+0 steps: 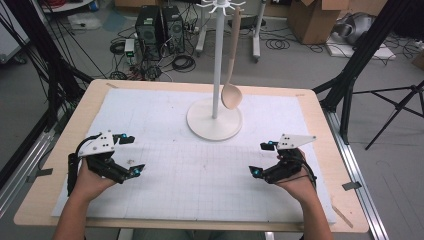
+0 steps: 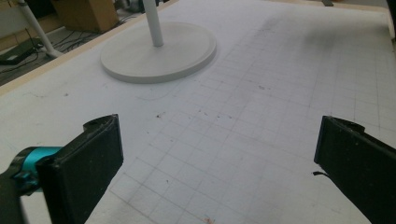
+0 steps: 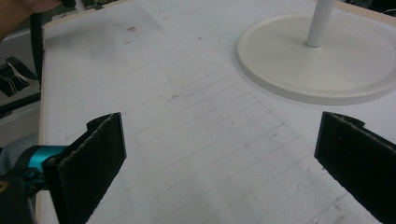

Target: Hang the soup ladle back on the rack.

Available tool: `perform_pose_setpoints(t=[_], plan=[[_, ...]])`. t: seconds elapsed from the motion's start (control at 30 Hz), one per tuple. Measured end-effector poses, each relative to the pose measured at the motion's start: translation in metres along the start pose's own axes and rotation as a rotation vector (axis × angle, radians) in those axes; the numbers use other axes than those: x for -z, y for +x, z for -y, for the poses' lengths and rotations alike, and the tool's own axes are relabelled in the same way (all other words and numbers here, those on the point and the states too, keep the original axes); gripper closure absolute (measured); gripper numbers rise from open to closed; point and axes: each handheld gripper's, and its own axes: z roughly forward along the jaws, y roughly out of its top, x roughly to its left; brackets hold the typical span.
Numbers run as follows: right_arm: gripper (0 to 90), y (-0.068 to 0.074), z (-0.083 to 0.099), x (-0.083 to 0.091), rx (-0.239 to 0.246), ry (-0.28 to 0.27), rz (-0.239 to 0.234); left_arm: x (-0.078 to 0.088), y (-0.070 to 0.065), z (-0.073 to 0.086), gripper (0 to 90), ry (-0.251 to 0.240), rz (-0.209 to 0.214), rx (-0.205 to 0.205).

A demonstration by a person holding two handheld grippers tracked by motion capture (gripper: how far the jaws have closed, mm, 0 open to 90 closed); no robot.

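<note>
A white stand (image 1: 215, 75) with a round base (image 1: 214, 123) rises at the middle back of the white gridded mat (image 1: 190, 170). A pale wooden spoon (image 1: 232, 60) hangs from a hook at its top, bowl down beside the pole. My left gripper (image 1: 134, 155) rests low at the mat's left, open and empty; its jaws stand wide apart in the left gripper view, with the stand's base (image 2: 159, 53) ahead. At the mat's right, my right gripper (image 1: 261, 159) is open too, nothing between its pads (image 3: 93, 163), the base (image 3: 322, 60) ahead to the right.
The mat lies on a wooden table (image 1: 50, 165). Beyond the far edge the floor holds black computer boxes (image 1: 160, 27), cables and cardboard boxes (image 1: 315, 20). Dark tripod legs (image 1: 360, 55) stand at both sides of the table.
</note>
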Motion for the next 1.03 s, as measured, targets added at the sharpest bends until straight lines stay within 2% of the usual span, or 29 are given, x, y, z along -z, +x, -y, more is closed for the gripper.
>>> perform_pose_setpoints(t=[1.03], plan=[[0.9,-0.0038,0.0019,0.0013,-0.020,-0.004,0.002,-0.0017,0.0008,0.0024,1.7,0.012,-0.002,0.009]])
